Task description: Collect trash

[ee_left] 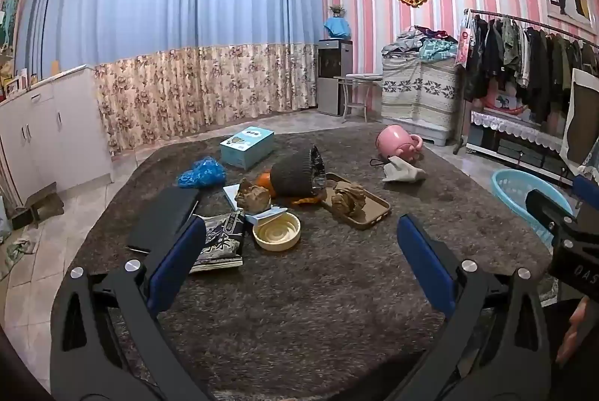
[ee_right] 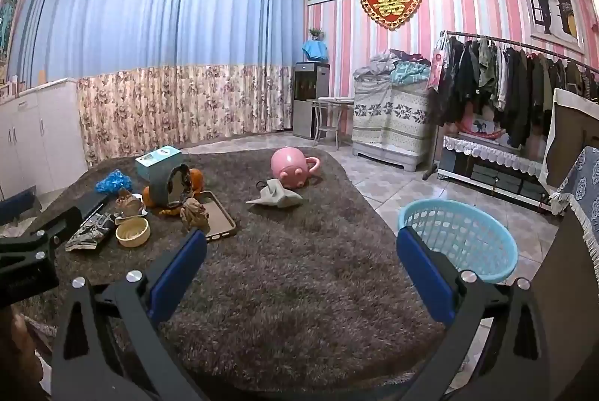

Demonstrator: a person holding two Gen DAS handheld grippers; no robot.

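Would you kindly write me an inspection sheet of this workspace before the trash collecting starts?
Surface: shaggy brown rug, bare in front of both grippers.
Job's things: two crumpled brown paper wads, one lying on a brown tray; crumpled blue plastic; crumpled grey-white cloth or paper; light blue basket on the floor beside the rug, nothing seen in it.
Clutter: pink pig-shaped pot on its side, teal box, cream round dish, dark knitted hat, magazine.
Grippers: left gripper and right gripper open, holding nothing.
Cables: thin black cord by the pot.
Surroundings: curtains, clothes rack.
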